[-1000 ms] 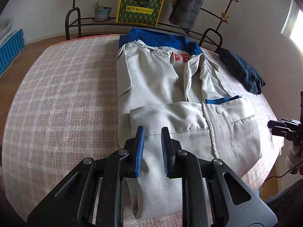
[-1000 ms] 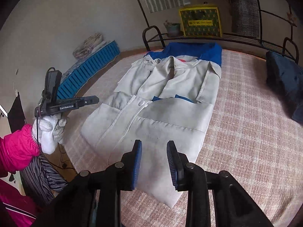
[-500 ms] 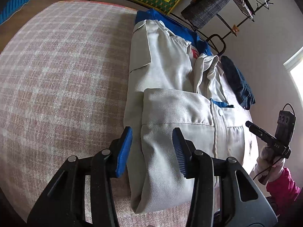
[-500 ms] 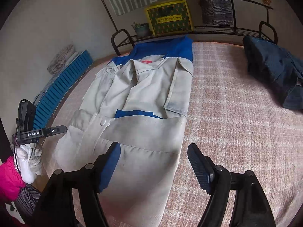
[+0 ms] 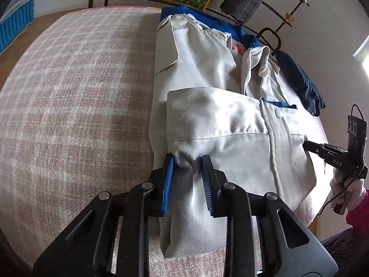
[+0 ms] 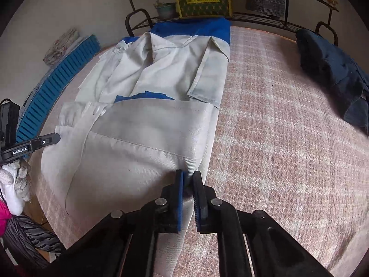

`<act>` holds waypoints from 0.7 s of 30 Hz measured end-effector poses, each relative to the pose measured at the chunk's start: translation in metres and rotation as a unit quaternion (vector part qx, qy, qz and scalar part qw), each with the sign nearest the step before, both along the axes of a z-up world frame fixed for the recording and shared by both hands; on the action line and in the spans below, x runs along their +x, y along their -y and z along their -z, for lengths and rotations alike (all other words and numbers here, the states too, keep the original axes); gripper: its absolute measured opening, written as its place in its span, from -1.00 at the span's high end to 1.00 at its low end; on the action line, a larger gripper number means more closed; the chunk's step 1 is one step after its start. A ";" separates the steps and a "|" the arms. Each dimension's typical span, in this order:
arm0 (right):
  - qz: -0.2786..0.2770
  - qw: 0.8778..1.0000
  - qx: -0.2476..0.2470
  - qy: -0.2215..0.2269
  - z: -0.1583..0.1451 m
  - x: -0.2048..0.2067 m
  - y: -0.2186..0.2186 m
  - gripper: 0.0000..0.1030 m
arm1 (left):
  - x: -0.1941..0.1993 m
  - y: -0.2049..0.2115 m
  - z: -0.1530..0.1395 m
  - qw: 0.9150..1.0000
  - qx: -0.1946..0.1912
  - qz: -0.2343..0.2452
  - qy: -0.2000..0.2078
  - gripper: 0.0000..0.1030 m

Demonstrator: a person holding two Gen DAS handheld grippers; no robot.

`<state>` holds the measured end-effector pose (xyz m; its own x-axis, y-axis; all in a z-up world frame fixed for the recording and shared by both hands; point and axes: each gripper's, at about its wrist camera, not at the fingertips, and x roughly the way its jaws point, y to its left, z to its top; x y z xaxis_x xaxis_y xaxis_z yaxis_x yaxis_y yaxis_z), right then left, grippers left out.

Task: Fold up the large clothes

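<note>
Both claws sit at the near hem of the jacket [image 5: 219,120], which lies flat on the checked bedcover [image 5: 76,97], sleeves folded in across the body, collar at the far end over a blue lining. Left gripper [image 5: 188,182] has a bunched ridge of cloth between its blue pads at the near left corner; jaws have just been closing, gap partly open, fabric pressed between them. Right gripper [image 6: 188,194] has just snapped nearly closed on a thin pinch of the near right edge. Jacket reads as soft, medium-weight twill: limp, no stiffness, not slippery, will sag between the two hold points, so gripping both near corners through all layers looks right for carrying the hem toward the collar. Risk: the folded sleeve slipping out if only the top layer is caught. Versus a second ago: both claws hovered above the hem with nothing between the pads; now they are lower and on the cloth. Far right, a dark garment [image 6: 332,73] lies well apart.
</note>
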<state>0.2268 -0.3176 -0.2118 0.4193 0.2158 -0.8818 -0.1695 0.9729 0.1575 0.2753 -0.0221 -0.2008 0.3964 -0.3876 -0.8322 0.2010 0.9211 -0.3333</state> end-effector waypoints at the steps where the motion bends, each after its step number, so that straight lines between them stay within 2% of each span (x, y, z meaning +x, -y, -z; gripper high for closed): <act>1: -0.008 1.000 -0.013 0.008 -0.002 -0.004 -0.002 0.87 | 0.000 -0.002 -0.004 1.000 0.003 -0.005 0.005 0.40; 2: -0.009 1.000 -0.021 0.013 -0.007 -0.006 -0.002 0.75 | -0.001 -0.004 -0.009 1.000 0.010 -0.015 0.010 0.39; 3: -0.002 0.999 -0.024 0.020 -0.015 -0.009 0.000 0.42 | -0.004 -0.007 -0.017 0.999 0.017 -0.027 0.024 0.39; 5: 0.023 0.997 -0.014 0.066 -0.038 -0.016 0.009 0.24 | -0.011 -0.010 -0.039 0.996 0.029 -0.046 0.066 0.39; 7: 0.023 0.994 0.009 0.105 -0.056 -0.022 0.010 0.24 | -0.017 -0.002 -0.059 0.993 0.031 -0.037 0.110 0.39; 9: 0.003 0.993 0.014 0.118 -0.063 -0.020 0.000 0.25 | -0.018 0.019 -0.066 0.990 0.051 0.003 0.132 0.39; 11: -0.020 0.993 0.004 0.116 -0.058 -0.015 -0.017 0.27 | -0.013 0.036 -0.058 0.990 0.061 0.026 0.124 0.39; 14: -0.049 0.994 -0.010 0.100 -0.037 -0.006 -0.039 0.29 | 0.005 0.048 -0.033 0.993 0.071 0.033 0.088 0.39; 17: -0.075 0.995 -0.037 0.052 -0.003 0.009 -0.050 0.33 | 0.015 0.048 -0.002 0.995 0.076 0.029 0.050 0.37; 18: -0.078 0.995 -0.042 0.050 0.002 0.011 -0.052 0.33 | 0.012 0.049 0.002 0.994 0.078 0.029 0.064 0.35; 21: -0.082 0.995 -0.050 0.042 0.001 0.015 -0.056 0.29 | 0.006 0.060 0.001 0.988 0.118 0.050 0.085 0.35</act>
<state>0.2415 -0.2616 -0.2131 0.4589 0.2003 -0.8656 -0.3353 0.9413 0.0400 0.2812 -0.0822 -0.2021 0.5085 -0.2349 -0.8284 0.3294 0.9420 -0.0649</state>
